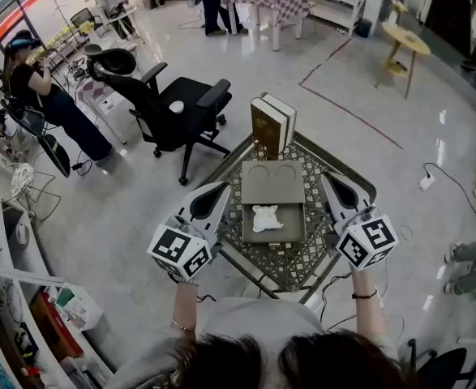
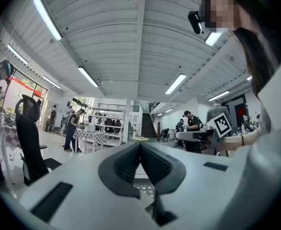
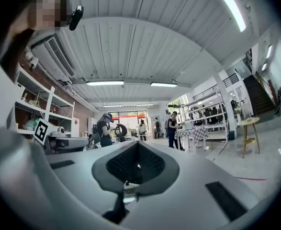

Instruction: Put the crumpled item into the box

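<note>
In the head view a flat grey-green box [image 1: 290, 227] lies open on the small patterned table [image 1: 302, 258], its lid [image 1: 272, 182] folded back with two round recesses. A crumpled white item [image 1: 265, 217] lies inside the box's near half. My left gripper [image 1: 221, 190] hovers just left of the box, and my right gripper [image 1: 328, 178] just right of it. Neither touches the box or the item. In the left gripper view the left gripper [image 2: 140, 145] has its jaws together with nothing between them. The right gripper [image 3: 137, 144] in its own view is likewise shut and holds nothing.
Two books [image 1: 272, 122] stand upright at the table's far edge. A black office chair [image 1: 173, 108] stands on the floor beyond the table to the left. A round wooden side table [image 1: 405, 39] is at far right, and a cable [image 1: 444, 177] lies on the floor. People stand at the back.
</note>
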A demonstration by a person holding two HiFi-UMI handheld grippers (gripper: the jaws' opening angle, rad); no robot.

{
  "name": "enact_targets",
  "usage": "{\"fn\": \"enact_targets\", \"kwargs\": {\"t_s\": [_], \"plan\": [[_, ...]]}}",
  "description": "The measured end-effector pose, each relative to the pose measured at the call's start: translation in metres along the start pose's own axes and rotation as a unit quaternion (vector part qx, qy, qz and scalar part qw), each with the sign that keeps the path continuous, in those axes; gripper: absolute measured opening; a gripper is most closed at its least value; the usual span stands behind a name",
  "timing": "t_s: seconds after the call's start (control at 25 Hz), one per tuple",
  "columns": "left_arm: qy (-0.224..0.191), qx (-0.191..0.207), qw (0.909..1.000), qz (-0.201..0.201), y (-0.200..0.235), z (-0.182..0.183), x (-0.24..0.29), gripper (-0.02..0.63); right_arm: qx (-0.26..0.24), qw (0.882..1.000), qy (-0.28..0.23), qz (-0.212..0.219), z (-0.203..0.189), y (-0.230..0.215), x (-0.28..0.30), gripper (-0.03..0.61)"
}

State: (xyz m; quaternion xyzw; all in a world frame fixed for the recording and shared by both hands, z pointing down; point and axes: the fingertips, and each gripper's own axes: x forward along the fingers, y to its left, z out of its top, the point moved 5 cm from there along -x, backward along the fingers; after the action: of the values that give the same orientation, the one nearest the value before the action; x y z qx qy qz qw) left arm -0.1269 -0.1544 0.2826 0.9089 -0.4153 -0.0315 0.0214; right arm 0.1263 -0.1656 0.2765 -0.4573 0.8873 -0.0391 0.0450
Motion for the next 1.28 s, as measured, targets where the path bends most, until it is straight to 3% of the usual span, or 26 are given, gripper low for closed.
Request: {"fn": "enact_targets", "kwargs": {"t_s": [0.28, 1.28], "plan": [[-0.013, 0.017, 0.9997, 0.007, 0.002, 0.011, 0.0, 0.017, -0.012, 1.0, -0.014, -0.009, 0.012, -0.003, -0.004, 0.021], [-0.003, 0.01, 0.9999, 0.012, 0.0, -0.002, -0.003, 0.017, -0.018, 1.0, 0.004, -0.016, -0.001, 0.0, -0.007, 0.021]]}}
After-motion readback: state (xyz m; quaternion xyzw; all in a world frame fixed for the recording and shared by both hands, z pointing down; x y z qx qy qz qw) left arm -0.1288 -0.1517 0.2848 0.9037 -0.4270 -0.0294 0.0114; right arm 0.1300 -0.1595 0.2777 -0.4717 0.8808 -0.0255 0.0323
